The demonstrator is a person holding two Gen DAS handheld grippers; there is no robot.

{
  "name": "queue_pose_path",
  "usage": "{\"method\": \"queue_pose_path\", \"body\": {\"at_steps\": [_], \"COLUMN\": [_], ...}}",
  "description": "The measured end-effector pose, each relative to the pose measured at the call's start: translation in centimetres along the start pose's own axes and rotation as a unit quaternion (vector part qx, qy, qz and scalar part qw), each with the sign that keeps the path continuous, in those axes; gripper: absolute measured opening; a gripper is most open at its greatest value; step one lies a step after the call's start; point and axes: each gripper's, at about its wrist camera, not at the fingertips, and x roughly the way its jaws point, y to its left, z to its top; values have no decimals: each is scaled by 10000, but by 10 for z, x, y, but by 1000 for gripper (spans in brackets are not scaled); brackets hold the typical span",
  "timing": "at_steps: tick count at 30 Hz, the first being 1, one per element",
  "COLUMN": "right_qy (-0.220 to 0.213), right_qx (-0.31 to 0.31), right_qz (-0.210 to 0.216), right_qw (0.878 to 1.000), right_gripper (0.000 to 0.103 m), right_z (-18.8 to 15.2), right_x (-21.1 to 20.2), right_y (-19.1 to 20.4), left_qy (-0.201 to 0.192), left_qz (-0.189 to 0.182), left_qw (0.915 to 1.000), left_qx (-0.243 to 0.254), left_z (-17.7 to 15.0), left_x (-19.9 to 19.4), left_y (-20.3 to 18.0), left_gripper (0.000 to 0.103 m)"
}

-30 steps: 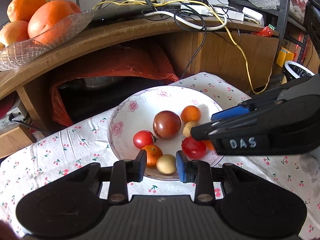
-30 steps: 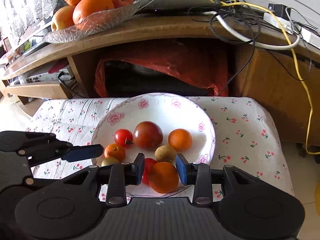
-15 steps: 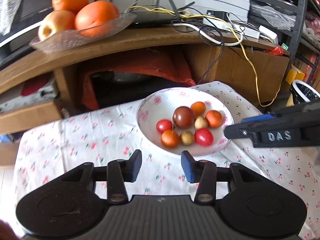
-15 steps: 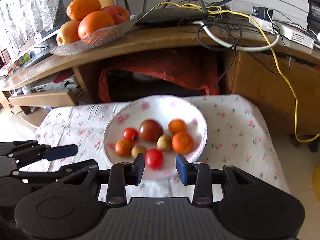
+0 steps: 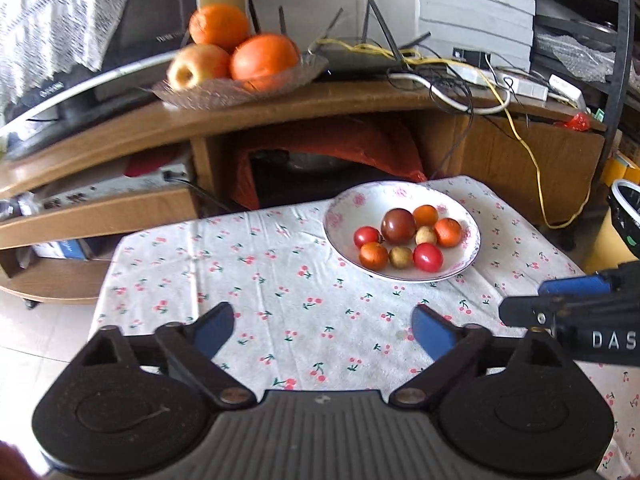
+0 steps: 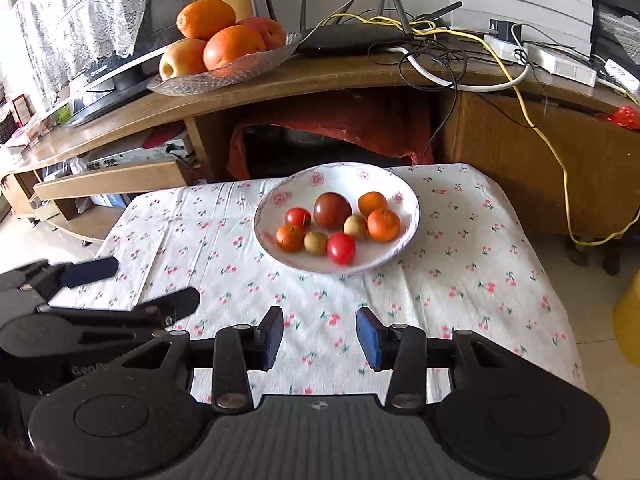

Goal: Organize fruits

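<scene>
A white flowered bowl (image 5: 468, 252) (image 6: 404, 196) stands on the cherry-print tablecloth (image 5: 280, 280) (image 6: 460, 272). It holds several small fruits: a dark plum (image 5: 398, 226) (image 6: 332, 210), red tomatoes (image 5: 428, 257) (image 6: 341, 248), small oranges (image 5: 448, 232) (image 6: 383, 225) and pale round fruits (image 5: 401, 257). My left gripper (image 5: 323, 330) is wide open and empty, well in front of the bowl. My right gripper (image 6: 320, 338) is open and empty, also short of the bowl. Each gripper shows in the other's view, the right (image 5: 560, 300) and the left (image 6: 132, 284).
A wooden TV stand (image 5: 320, 108) (image 6: 320, 76) runs behind the table. On it are a glass dish (image 5: 240, 88) (image 6: 224, 70) of oranges and apples, a router and tangled cables (image 6: 440, 48). A red bag (image 6: 340, 128) sits under the stand.
Both grippers have pulled back and up from the bowl. The right one let go of an orange that now lies in the bowl. The left jaws have opened wider.
</scene>
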Motion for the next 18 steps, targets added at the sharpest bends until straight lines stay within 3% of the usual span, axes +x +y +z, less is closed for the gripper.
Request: {"method": "queue_pose_path", "body": {"at_steps": [7,18], "right_qy": [-182,-298], "right_qx": [105,307], "right_qz": [-61,51], "right_qw": [9998,9991], "right_gripper": [37,38], "right_z": [-17,-37], "right_x": [-24,-48], "right_y": [3,11], "left_qy": [-320,-261], "left_qz": [341,276], "left_qw": [9989,9992], "left_qx": [5,-123], "left_z": [-7,-21], "left_x": [-29,-55], "left_y": [2,5], "left_gripper": [103,103]}}
